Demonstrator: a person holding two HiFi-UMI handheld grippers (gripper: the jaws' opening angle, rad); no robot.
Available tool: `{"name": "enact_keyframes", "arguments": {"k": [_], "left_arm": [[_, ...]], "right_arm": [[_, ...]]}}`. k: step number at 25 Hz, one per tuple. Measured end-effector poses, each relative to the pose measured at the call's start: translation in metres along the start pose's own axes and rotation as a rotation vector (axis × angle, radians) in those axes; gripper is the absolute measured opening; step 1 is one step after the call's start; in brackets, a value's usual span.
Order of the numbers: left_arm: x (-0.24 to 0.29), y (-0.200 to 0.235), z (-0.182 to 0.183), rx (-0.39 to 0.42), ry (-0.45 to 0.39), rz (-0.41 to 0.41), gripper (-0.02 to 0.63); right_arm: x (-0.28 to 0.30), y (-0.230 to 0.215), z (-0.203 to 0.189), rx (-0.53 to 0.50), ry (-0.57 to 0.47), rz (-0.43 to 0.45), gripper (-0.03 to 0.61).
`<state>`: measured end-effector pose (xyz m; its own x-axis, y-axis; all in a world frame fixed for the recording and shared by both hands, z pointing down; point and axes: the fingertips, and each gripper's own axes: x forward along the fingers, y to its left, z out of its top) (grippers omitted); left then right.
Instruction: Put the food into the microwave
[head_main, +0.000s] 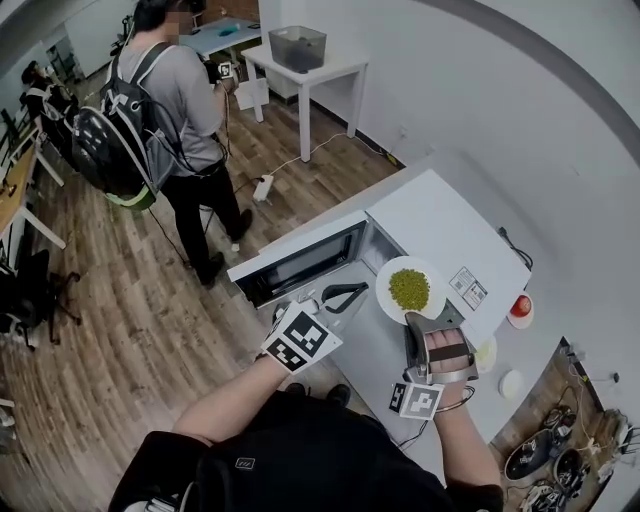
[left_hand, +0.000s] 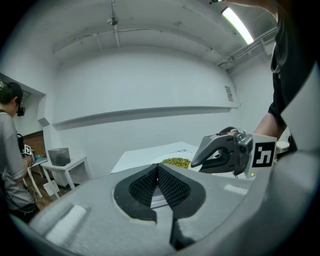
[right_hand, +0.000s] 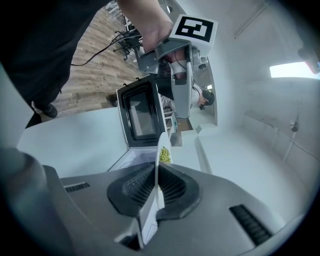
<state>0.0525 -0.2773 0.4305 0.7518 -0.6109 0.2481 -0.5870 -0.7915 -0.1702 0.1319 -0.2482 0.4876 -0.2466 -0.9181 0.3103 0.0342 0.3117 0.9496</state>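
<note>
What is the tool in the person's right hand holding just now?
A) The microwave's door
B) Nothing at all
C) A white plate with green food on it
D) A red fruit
C: the right tool is closed on the rim of the white plate, which carries a heap of green peas above the counter beside the open microwave.

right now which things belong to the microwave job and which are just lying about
Job: white round plate of green peas; white microwave, door open; right gripper clamped on the plate rim.
Lying about: red round thing on a small dish; grey plastic bin.
</note>
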Motion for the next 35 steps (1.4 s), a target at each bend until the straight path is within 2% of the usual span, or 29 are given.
{"name": "enact_keyframes", "arguments": {"k": [8, 18, 24, 30, 35], "left_arm": [[-0.031, 0.008, -0.005, 0.007, -0.021, -0.041, 0.008], [-0.062, 0.003, -0.033, 0.028, -0.026, -0.126, 0.008], [-0.054, 0.006, -0.05, 0.044, -0.015, -0.117, 0.008], [-0.031, 0.007, -0.075, 0.024, -0.006, -0.114, 0.008], [-0.012, 0.006, -0.08, 0.021, 0.012, -0.132, 0.008]], "right_arm": [[0.008, 0.008, 0.056, 0.03, 0.002, 0.042, 0.025], [0.017, 0.047, 0.084, 0.058, 0.09, 0.107, 0.025], [0.041, 0.076, 0.068, 0.07, 0.13, 0.12, 0.026], [0.096, 0.095, 0.021, 0.12, 0.204, 0.098, 0.026], [0.14, 0.103, -0.016, 0.154, 0.265, 0.109, 0.026]]}}
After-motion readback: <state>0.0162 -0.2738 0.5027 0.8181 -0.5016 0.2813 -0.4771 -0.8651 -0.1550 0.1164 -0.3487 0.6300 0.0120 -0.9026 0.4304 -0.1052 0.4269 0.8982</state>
